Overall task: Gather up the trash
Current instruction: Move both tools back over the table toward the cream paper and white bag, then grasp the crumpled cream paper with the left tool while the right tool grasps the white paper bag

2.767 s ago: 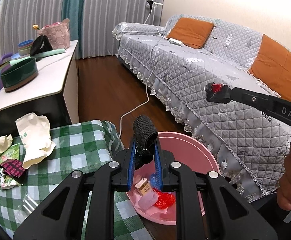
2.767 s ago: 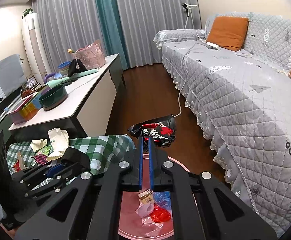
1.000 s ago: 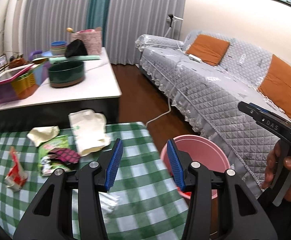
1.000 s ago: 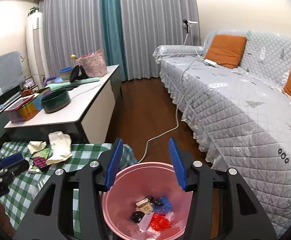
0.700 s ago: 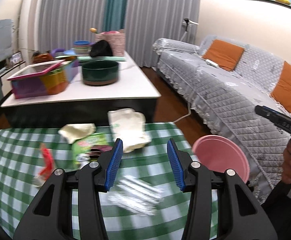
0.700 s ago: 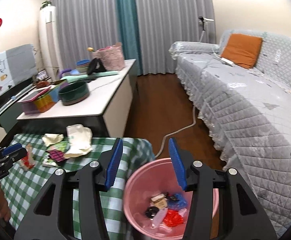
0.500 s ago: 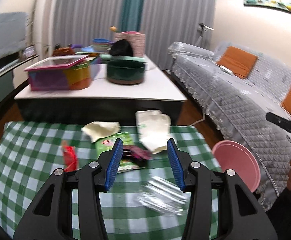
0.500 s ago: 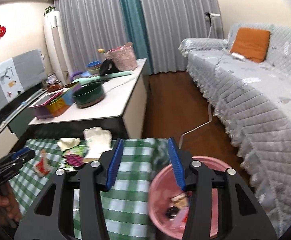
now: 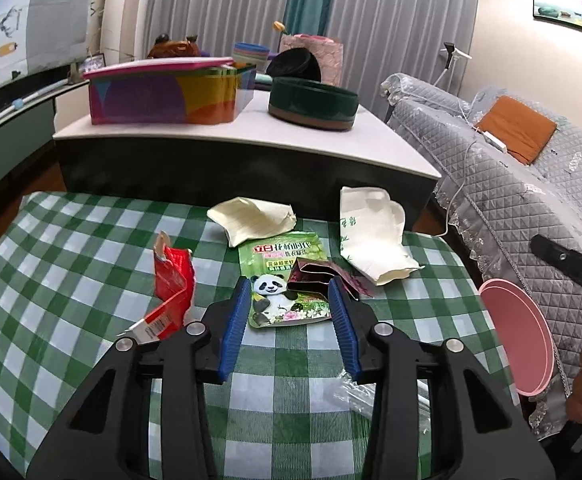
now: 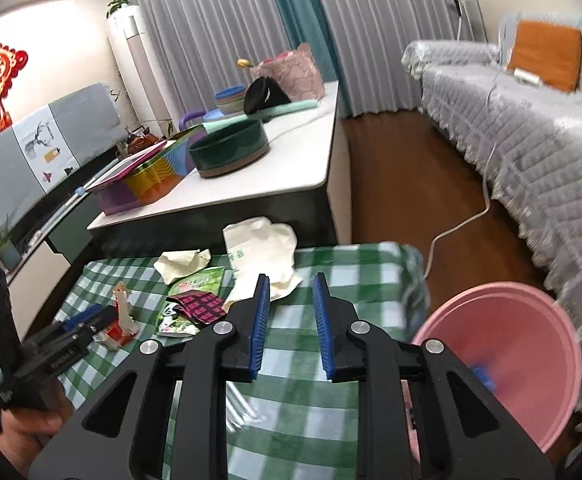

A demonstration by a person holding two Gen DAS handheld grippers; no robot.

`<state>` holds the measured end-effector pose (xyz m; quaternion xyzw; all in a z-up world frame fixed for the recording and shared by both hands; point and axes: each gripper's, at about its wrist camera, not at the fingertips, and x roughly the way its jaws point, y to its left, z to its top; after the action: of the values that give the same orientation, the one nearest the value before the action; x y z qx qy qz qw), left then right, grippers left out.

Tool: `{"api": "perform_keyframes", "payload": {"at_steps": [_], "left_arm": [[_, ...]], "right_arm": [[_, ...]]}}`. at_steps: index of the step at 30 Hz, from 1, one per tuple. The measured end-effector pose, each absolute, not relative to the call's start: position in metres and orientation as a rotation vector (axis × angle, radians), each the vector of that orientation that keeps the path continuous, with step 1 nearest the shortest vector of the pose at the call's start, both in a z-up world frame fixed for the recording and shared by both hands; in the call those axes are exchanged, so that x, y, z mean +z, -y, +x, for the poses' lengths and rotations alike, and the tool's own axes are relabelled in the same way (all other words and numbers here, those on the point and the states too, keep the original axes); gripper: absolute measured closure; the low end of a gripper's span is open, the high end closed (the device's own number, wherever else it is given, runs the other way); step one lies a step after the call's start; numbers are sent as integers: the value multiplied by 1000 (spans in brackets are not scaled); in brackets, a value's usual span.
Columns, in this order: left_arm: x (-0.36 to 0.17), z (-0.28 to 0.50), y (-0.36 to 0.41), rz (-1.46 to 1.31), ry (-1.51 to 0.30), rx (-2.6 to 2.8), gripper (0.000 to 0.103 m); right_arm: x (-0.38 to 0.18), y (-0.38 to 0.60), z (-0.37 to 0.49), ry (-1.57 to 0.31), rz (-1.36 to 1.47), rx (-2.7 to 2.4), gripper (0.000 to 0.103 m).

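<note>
Trash is only partly collected: the pink bin [image 10: 503,360] beside the checked table [image 9: 71,280] holds something blue, while a red wrapper [image 9: 171,292], panda packet [image 9: 283,280], maroon wrapper [image 9: 315,276], crumpled paper [image 9: 255,220], cream bag [image 9: 371,236] and clear plastic [image 9: 355,392] remain. Left gripper [image 9: 289,320] and right gripper [image 10: 289,328], both empty, are narrowing.

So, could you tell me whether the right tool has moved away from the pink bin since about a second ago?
Yes. The right tool, then over the pink bin, now sits over the checked table, bin to its right.
</note>
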<state>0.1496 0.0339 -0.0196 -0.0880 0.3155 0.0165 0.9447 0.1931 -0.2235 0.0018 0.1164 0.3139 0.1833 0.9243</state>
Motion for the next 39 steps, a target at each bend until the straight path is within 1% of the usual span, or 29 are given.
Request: {"api": "perform_keyframes", "payload": {"at_steps": [7, 12, 14, 16, 19, 24, 31, 33, 35, 39], "left_arm": [[-35, 164, -37, -181, -660, 50, 66], [-36, 175, -44, -188, -655, 69, 67], [-35, 180, -46, -192, -649, 75, 67], [-35, 188, -49, -200, -646, 80, 67], [-33, 200, -52, -221, -644, 82, 67], [-36, 223, -56, -244, -648, 82, 67], [-44, 257, -59, -276, -671, 63, 67], [-49, 271, -61, -275, -705, 65, 67], [-52, 279, -66, -294, -713, 85, 67], [-55, 288, -77, -339, -716, 90, 67]], "right_arm": [[-25, 198, 214, -697, 271, 410, 80], [-40, 187, 230, -736, 321, 432, 77], [-47, 183, 238, -761, 350, 437, 67], [-53, 179, 245, -778, 372, 438, 63], [-62, 177, 255, -803, 403, 439, 62], [-76, 174, 270, -854, 482, 458, 61], [-86, 163, 281, -883, 488, 469, 61], [-89, 163, 283, -890, 487, 473, 62], [-91, 161, 285, -898, 486, 479, 67], [-94, 158, 286, -907, 484, 489, 75]]}}
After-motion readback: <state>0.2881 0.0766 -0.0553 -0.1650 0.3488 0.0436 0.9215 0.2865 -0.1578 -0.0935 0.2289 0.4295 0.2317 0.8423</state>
